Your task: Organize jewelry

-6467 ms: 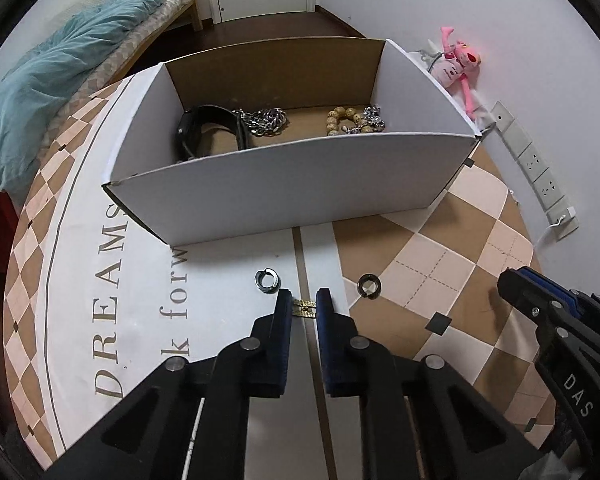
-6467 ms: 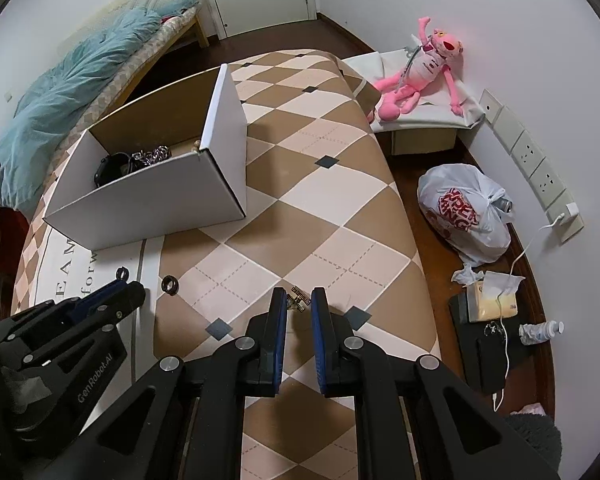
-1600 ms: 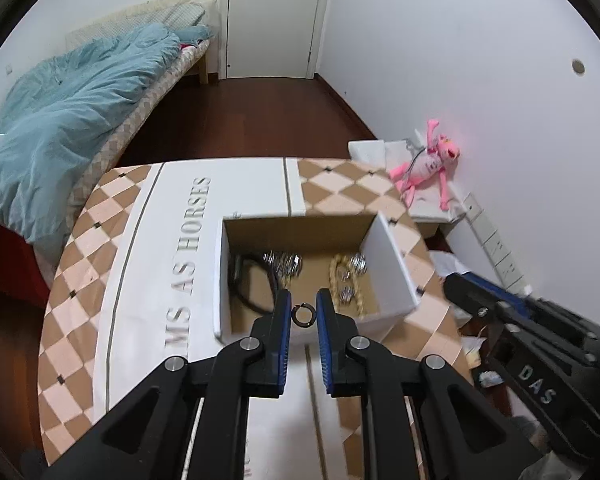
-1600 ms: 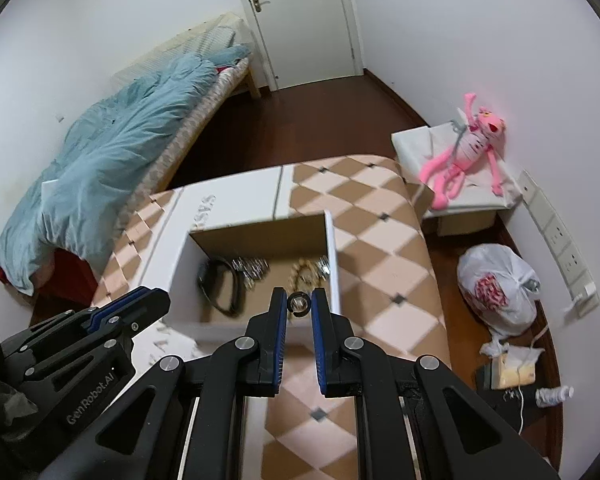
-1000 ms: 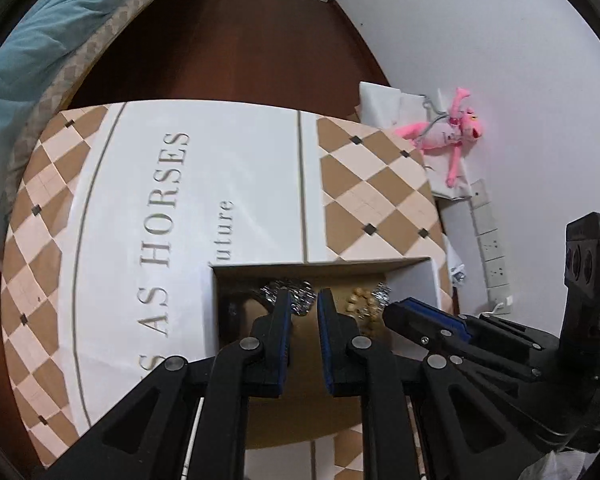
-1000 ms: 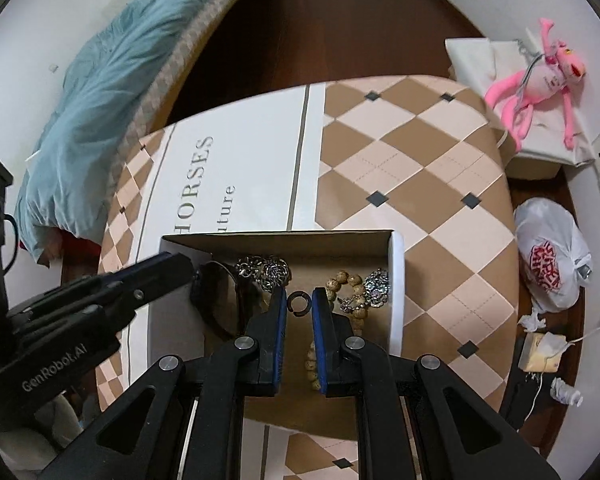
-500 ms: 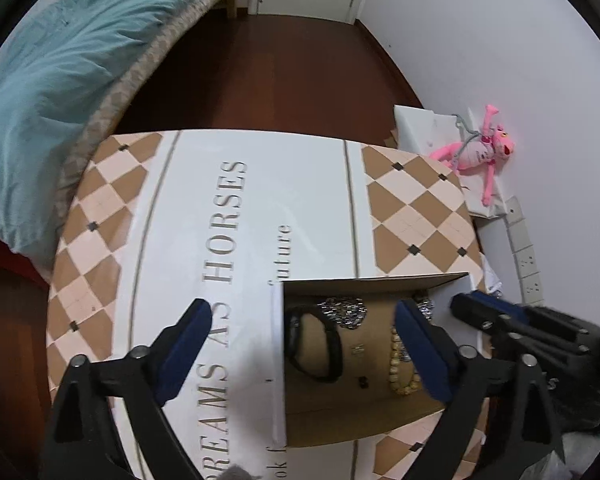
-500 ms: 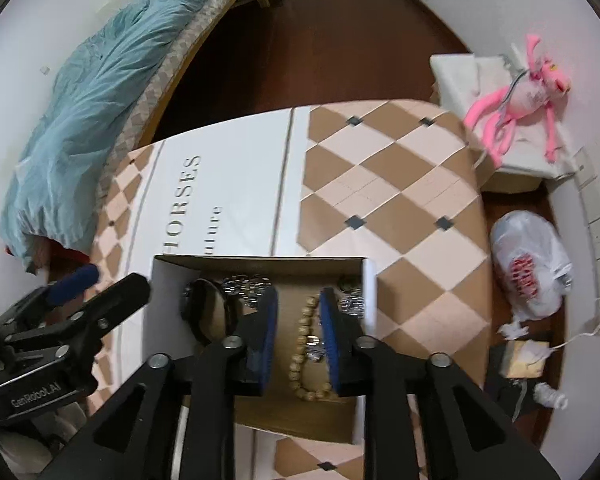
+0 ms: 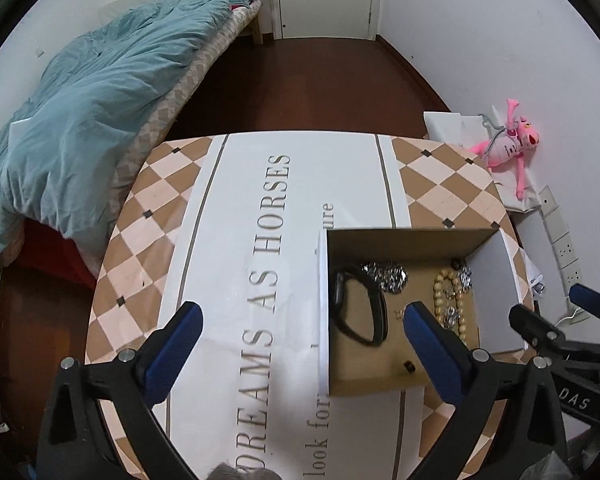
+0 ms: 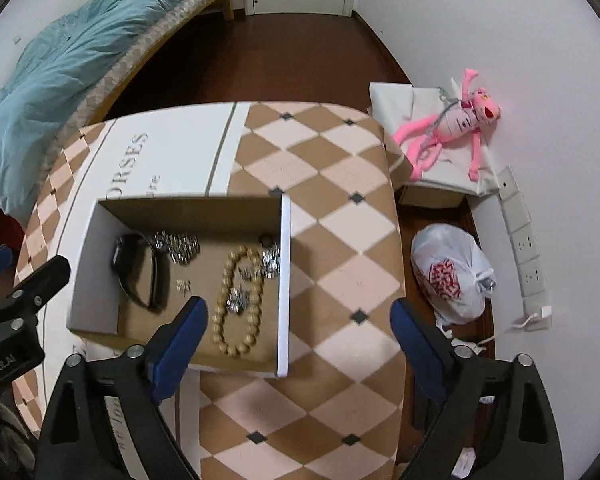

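Table (image 9: 236, 216) covered by a cloth (image 10: 332, 184): brown-and-cream diamond pattern at left and right, white lettered band down the middle. Open cardboard box (image 9: 323, 312) standing directly on the cloth, toward the right, near side.

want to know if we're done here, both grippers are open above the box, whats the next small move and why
Probably draw both grippers back from the box and scan the tablecloth for leftover pieces. The left gripper and right gripper have jaws wide and empty, the bead bracelet and black band lie inside, and no jewelry shows on the cloth.
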### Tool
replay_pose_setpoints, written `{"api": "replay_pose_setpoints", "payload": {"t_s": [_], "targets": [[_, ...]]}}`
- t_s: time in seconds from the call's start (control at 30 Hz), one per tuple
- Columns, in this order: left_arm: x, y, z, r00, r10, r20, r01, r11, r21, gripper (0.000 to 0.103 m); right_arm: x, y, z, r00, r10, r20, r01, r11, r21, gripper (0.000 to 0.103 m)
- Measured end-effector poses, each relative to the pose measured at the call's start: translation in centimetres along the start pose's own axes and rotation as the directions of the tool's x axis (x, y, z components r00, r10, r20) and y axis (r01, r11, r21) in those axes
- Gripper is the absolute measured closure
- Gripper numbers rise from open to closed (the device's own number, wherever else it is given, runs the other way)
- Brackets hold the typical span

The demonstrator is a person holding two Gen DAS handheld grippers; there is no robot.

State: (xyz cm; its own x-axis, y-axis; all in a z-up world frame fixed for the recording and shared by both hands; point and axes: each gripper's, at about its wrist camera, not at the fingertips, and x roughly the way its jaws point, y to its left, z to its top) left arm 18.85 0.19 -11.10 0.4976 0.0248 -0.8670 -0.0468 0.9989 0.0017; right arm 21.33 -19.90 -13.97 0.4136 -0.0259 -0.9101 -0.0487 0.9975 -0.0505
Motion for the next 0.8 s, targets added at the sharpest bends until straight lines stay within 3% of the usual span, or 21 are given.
{"api": "replay_pose_setpoints", "payload": {"t_s": [0.33, 0.6, 0.8], "targets": [[-3.8, -0.5, -1.8, 0.999, -0.024, 0.042, 0.025, 1.0, -0.012, 0.0, -3.3, -0.4, -3.2, 0.999, 0.002, 0.052, -0.004, 0.999, 0.039, 0.003], [-9.7, -0.6, -3.8, 0.992, -0.038, 0.123, 0.037, 0.999, 0.007, 0.0, -9.6, -0.6, -5.5, 0.989, -0.014, 0.146, 0.008, 0.999, 0.04, 0.0], [-14.6, -0.5, -5.4, 0.981, -0.041, 0.192, 0.037, 0.999, 0.026, 0.0, -16.0, -0.7, -7.5, 0.967, -0.024, 0.254, 0.013, 0.999, 0.044, 0.0]]}}
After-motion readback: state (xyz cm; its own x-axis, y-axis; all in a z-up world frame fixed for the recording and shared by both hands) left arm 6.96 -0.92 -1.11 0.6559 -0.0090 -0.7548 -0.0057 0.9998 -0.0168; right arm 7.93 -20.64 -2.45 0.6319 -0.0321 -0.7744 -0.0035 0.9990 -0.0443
